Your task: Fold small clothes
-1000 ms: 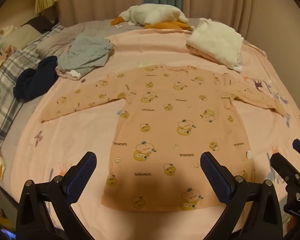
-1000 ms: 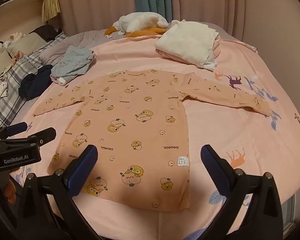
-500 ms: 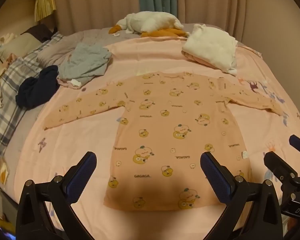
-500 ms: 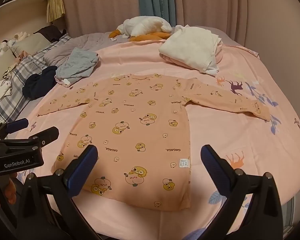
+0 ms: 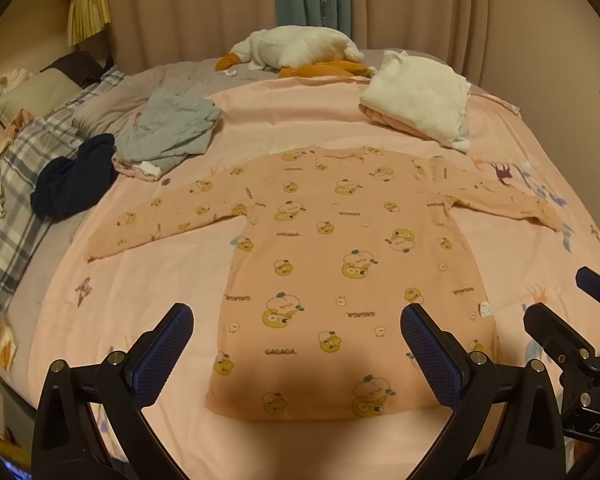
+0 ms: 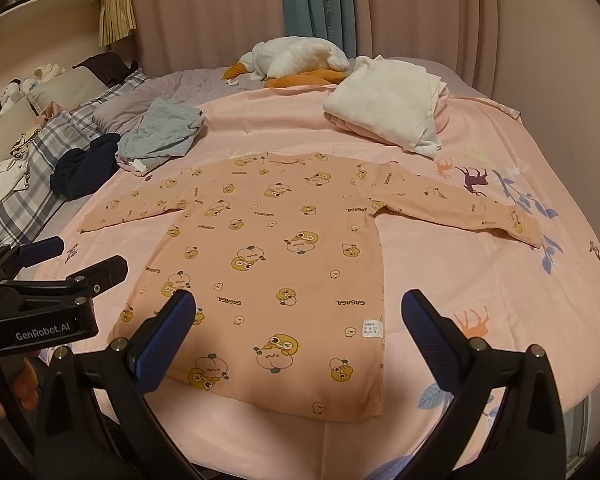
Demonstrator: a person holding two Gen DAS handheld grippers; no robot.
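Peach long-sleeved top (image 5: 340,272) with a cartoon print and "GAGAGA" lettering is lying flat on the pink bedsheet (image 5: 147,292), both sleeves spread out sideways, hem toward the cameras, neckline pointing at the far side of the bed. A small white label (image 6: 371,327) is showing near the hem on one side seam.

Left gripper (image 5: 295,344) is hanging above the hem end with its blue-padded fingers spread wide, gripping nothing. Right gripper (image 6: 297,336) is hovering beside it over the label side of the hem, likewise released and apart from the cloth.

Beyond the top: a folded white-and-pink pile (image 5: 420,100) is sitting near one shoulder, a crumpled grey garment (image 5: 171,128) near the other, a dark navy garment (image 5: 71,188) just beside the grey one. A white plush goose (image 5: 295,50) is lying at the far edge before the curtains (image 6: 316,0). Plaid bedding (image 6: 31,168) is running along the side.
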